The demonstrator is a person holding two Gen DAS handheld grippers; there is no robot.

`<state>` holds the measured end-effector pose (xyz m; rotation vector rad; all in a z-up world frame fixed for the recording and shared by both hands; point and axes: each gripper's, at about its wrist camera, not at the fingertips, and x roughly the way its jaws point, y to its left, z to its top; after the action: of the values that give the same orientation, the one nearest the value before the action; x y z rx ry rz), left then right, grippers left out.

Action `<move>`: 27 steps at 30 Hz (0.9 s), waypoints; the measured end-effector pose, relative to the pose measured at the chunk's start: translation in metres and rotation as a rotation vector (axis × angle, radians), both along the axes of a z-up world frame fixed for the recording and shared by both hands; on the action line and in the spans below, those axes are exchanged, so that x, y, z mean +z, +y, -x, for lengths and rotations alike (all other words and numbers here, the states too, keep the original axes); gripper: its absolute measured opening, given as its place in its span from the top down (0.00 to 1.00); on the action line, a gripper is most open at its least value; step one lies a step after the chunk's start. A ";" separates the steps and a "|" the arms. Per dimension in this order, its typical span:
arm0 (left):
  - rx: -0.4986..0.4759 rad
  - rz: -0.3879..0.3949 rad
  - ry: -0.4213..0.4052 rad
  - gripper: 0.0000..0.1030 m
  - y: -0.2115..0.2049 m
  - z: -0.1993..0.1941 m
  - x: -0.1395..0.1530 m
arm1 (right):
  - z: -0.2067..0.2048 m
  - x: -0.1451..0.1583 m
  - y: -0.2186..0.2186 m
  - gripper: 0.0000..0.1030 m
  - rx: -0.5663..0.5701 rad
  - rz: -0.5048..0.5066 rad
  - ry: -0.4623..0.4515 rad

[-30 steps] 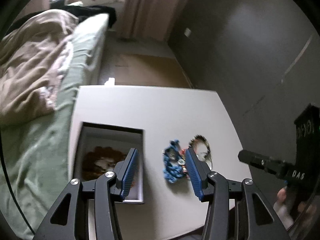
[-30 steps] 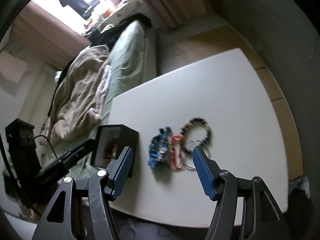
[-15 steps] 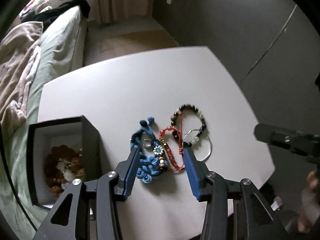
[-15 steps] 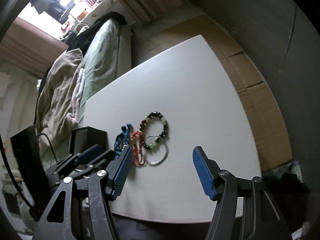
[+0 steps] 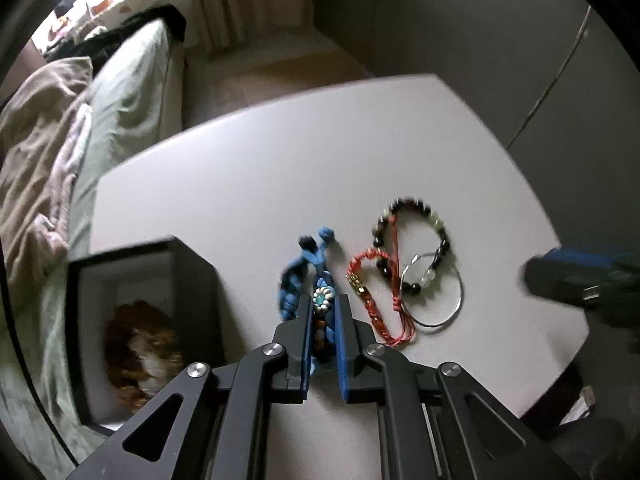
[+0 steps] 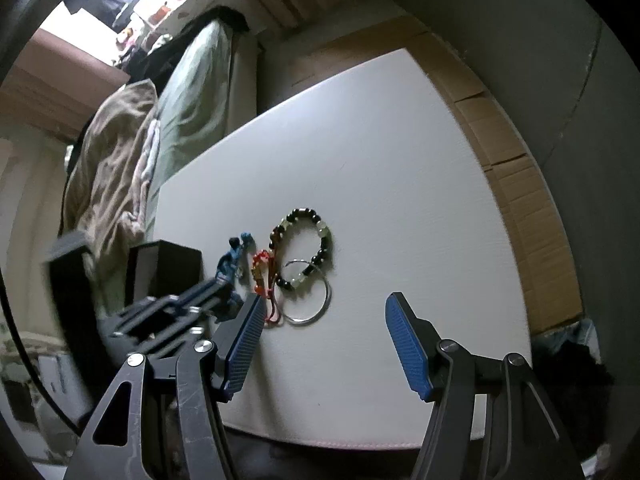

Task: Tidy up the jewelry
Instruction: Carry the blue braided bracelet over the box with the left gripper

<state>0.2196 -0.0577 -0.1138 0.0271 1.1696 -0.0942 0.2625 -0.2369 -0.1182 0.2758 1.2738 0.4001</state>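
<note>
- Jaws of the left gripper [image 5: 325, 320] have just been closing, and the blue pads now pinch the blue braided bracelet [image 5: 298, 280] with its small flower bead between them; half a second ago they stood spread on either side of it.
- That grip suggests the pick is made, so the lift toward the open black box [image 5: 192, 280] can follow; the box sits at the table's left edge with brown beads already inside.
- The left gripper points steeply down, its tips at the table [image 5: 280, 168] surface.
- The right gripper [image 6: 324, 344] hangs above the table's near edge, fingers spread, holding nothing.
- The red cord bracelet [image 5: 376, 312], dark bead bracelet [image 5: 416, 232] and wire ring [image 5: 436, 292] lie untouched just right of the blue one.
</note>
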 end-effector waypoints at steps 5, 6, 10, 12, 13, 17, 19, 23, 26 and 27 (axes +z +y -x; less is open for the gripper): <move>0.067 0.059 -0.043 0.90 0.032 0.003 0.025 | 0.000 -0.007 0.019 0.39 0.051 0.044 -0.001; 0.077 0.071 -0.055 0.90 0.040 0.006 0.031 | -0.001 -0.009 0.023 0.39 0.063 0.056 0.001; 0.110 0.094 -0.088 0.90 0.058 0.020 0.050 | -0.002 -0.018 0.042 0.39 0.112 0.130 -0.001; 0.124 0.111 -0.099 0.90 0.065 0.023 0.058 | -0.002 -0.020 0.049 0.39 0.131 0.175 -0.018; 0.130 0.113 -0.105 0.90 0.069 0.023 0.061 | -0.002 -0.021 0.052 0.39 0.143 0.188 -0.021; 0.155 0.130 -0.129 0.90 0.087 0.031 0.073 | 0.002 -0.026 0.061 0.39 0.201 0.240 -0.023; 0.170 0.140 -0.139 0.90 0.098 0.037 0.078 | 0.004 -0.029 0.065 0.39 0.224 0.278 -0.031; 0.198 0.156 -0.156 0.90 0.117 0.046 0.086 | 0.004 -0.039 0.071 0.38 0.245 0.358 -0.036; 0.212 0.168 -0.159 0.90 0.128 0.050 0.090 | 0.005 -0.039 0.076 0.38 0.258 0.391 -0.070; 0.214 0.168 -0.161 0.90 0.131 0.051 0.090 | 0.006 -0.039 0.076 0.38 0.262 0.402 -0.081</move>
<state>0.1685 0.0730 -0.0234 -0.2343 0.9946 -0.0005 0.2560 -0.1607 -0.1568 -0.2478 1.2832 0.3629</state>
